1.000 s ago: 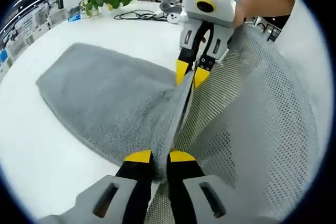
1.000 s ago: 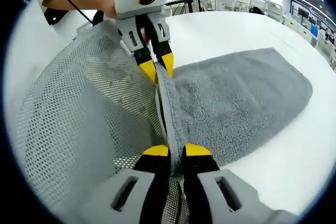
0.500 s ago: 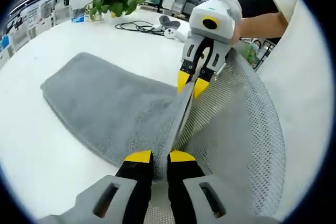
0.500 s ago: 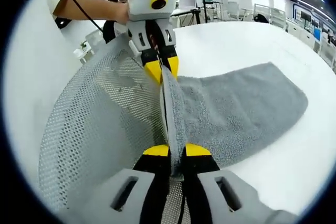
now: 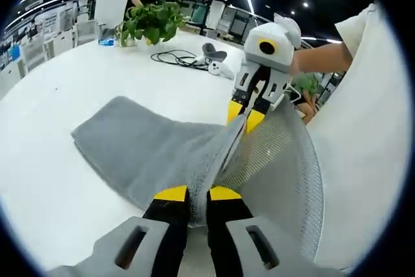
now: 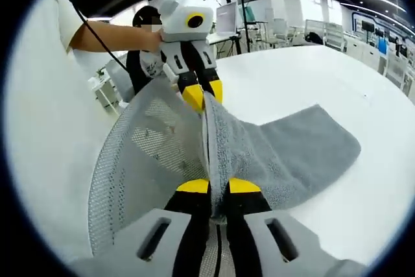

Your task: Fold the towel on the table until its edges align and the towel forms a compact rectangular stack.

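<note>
In the left gripper view, the left gripper [image 5: 198, 194] has its yellow-tipped jaws pressed together on the near edge of the grey towel [image 5: 139, 150], with only the cloth's thickness between them. The same edge runs taut and raised up to the right gripper [image 5: 246, 112], which is likewise pinched closed on it farther along. The right gripper view gives the mirror of this: the right gripper [image 6: 218, 187] clamps the hem at the bottom of the view, and the left gripper [image 6: 203, 95] holds the other end of that edge.

From the lifted edge the towel slopes down onto the white table [image 5: 45, 95], where its far part lies flat. Behind the raised edge stands the grey mesh back of a chair [image 5: 279, 173], just beside the cloth. Farther off on the table are a potted plant [image 5: 150, 23], a black cable [image 5: 175, 58] and a small white device [image 5: 216, 67].

The step in hand looks like the first fold: one long edge is picked up at both corners and nothing is doubled over yet. The next move likely calls for carrying both grippers together across the towel toward the far edge, keeping the hem taut and level, then lowering it so the edges meet before letting go.
</note>
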A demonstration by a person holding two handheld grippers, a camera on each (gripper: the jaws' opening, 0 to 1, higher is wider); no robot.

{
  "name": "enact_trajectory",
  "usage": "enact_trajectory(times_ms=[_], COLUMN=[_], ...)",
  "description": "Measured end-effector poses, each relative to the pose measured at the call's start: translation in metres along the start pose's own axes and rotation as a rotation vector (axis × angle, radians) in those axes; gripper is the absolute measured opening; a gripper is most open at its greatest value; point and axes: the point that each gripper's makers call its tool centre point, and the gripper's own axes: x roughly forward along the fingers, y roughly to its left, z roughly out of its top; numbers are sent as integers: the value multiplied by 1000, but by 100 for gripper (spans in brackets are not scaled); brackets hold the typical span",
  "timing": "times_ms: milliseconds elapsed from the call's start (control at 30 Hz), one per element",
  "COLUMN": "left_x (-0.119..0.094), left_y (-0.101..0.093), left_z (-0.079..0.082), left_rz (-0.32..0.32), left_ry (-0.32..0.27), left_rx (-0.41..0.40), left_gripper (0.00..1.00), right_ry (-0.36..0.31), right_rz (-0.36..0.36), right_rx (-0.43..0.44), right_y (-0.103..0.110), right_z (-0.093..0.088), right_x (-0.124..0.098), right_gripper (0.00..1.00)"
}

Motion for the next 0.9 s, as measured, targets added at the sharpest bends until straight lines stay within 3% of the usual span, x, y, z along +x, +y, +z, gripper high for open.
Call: enact_trajectory(times_ms=[100, 233, 433, 600, 900], left_x=[-3, -12, -19, -17, -16], left_y=[3, 11, 23, 44, 67], left_z=[10, 35, 54, 68, 87], left_rz=[12, 51, 85, 165, 237], left_ry=[-31, -114, -170, -211, -260], left_rx=[-4, -3, -12, 37, 85], left_gripper=[9, 9, 9, 9, 9], right_ry=[-16, -55, -91, -118, -123], right_rz=[-14, -23, -63, -137, -279], right_rx=[11, 30, 30, 36, -33], right_y=[-5, -7, -16, -37, -72], right_z=[7, 23, 41, 53, 68], right_x=[-6, -16, -25, -30, -37], right_gripper=[5, 5, 5, 5, 5])
